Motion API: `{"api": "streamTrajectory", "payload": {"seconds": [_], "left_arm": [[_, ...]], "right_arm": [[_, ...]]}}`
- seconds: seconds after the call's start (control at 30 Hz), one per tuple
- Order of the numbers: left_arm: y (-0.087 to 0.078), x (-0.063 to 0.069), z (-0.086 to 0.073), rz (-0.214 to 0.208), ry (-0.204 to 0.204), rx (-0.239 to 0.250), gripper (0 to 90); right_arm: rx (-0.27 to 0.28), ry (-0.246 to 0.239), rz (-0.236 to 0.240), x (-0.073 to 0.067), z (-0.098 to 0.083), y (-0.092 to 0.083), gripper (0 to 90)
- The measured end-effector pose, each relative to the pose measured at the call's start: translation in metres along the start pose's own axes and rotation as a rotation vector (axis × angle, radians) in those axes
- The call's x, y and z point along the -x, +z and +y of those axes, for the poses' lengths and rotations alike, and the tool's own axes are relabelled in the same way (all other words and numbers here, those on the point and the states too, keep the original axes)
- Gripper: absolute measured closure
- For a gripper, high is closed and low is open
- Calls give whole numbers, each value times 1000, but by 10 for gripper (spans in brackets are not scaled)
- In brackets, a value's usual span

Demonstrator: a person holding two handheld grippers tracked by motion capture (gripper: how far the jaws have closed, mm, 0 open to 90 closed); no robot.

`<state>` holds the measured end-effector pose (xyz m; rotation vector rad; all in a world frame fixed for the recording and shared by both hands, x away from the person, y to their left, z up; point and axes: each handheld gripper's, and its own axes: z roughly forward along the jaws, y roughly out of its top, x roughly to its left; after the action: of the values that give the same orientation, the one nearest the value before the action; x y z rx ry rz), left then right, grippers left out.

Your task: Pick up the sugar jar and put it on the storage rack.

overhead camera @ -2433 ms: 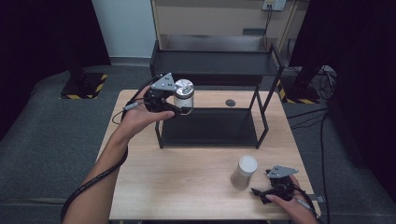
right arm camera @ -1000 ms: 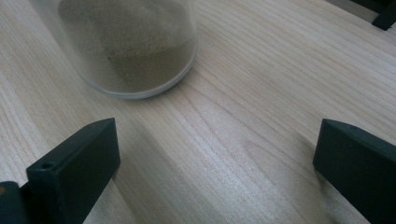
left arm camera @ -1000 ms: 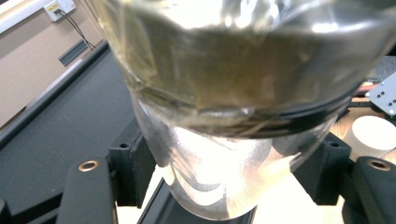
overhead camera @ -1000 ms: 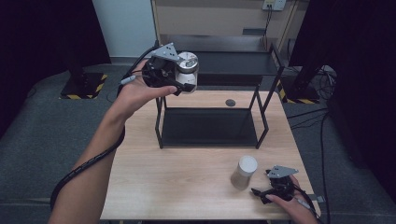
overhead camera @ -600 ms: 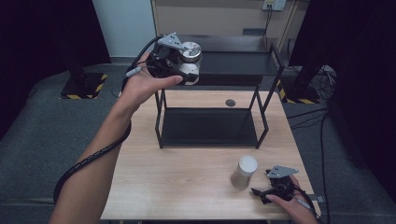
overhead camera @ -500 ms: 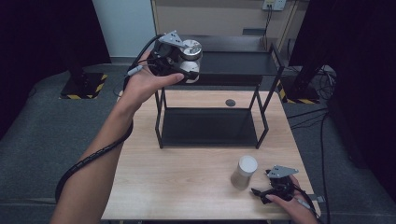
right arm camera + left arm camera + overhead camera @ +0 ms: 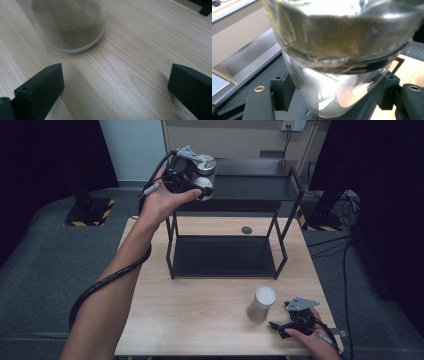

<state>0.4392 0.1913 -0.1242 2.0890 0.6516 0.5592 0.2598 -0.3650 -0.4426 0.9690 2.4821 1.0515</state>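
Left arm stretched high, fingers (image 7: 384,92) pinching a jar (image 7: 204,174) above the rack (image 7: 260,187); right gripper (image 7: 286,324) spread.

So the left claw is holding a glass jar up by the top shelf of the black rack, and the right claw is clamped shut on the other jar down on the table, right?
Not quite. The right claw is open, and the jar on the table stands ahead of it, untouched, as the right gripper view shows. The rest holds: the left claw grips a glass jar up by the top shelf of the black rack.
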Motion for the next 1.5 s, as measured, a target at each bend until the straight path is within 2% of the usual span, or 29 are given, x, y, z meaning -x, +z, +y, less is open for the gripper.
{"api": "streamTrajectory", "payload": {"seconds": [0.2, 0.63, 1.1, 1.3, 1.37, 1.5], "left_arm": [[11, 0, 7, 15, -17, -21, 304], [28, -5, 10, 42, -62, -28, 304], [39, -10, 8, 38, -98, -41, 304], [40, -14, 7, 26, -137, -41, 304], [40, -18, 8, 15, -165, -51, 303], [41, -20, 6, 8, -173, -44, 303]], "right_arm": [[0, 0, 0, 0, 0, 0, 11], [0, -3, 1, 0, 0, 0, 11], [0, -4, 2, 1, 0, 0, 11], [0, -5, 2, 1, 0, 0, 11], [0, -5, 2, 1, 0, 0, 11], [0, -5, 2, 1, 0, 0, 11]]}}
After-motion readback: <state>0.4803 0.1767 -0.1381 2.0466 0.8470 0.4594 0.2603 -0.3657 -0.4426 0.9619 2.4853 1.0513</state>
